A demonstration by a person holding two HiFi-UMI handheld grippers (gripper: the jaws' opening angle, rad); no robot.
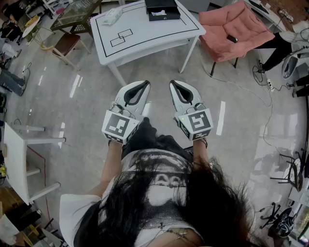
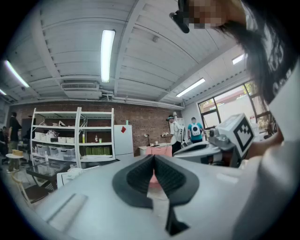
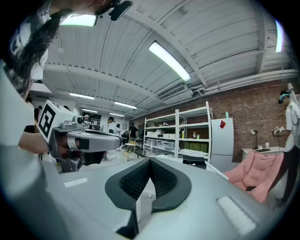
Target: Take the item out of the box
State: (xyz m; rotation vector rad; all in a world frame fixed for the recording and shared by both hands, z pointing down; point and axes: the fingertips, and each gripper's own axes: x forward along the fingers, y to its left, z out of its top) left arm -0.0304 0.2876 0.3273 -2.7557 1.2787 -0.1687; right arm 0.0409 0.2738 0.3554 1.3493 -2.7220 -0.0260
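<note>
The only markings that can be made out are the black-and-white square patterns on the two marker cubes, one on the left (image 1: 117, 126) and one on the right (image 1: 199, 121). The pale print on the person's dark shirt (image 1: 166, 182) is too unclear to read. Thin black lines are drawn on the white bench (image 1: 159, 34): a border near its edge and two overlapping rectangles (image 1: 121, 37).

The left tongs (image 1: 144, 85) and right tongs (image 1: 173, 85) are held side by side above the glossy floor (image 1: 87, 91), well short of the bench, tips pointing toward it. In the left gripper view, the left tongs (image 2: 153, 157) have their dark ribbed pads meeting at the tips, with nothing between them. The right gripper view shows the same for the right tongs (image 3: 150, 161): pads pressed together, gripping nothing. Neither touches any object.

The box (image 1: 162, 9) is black, shallow and open-topped, and stands at the far edge of the bench, well apart from both tongs. The item (image 1: 158, 13) lies inside it as a small white shape against the dark interior, too small to tell more. A crumpled white thing (image 1: 112, 16) lies on the bench left of the box. A pink armchair (image 1: 236, 26) stands to the right of the bench.
</note>
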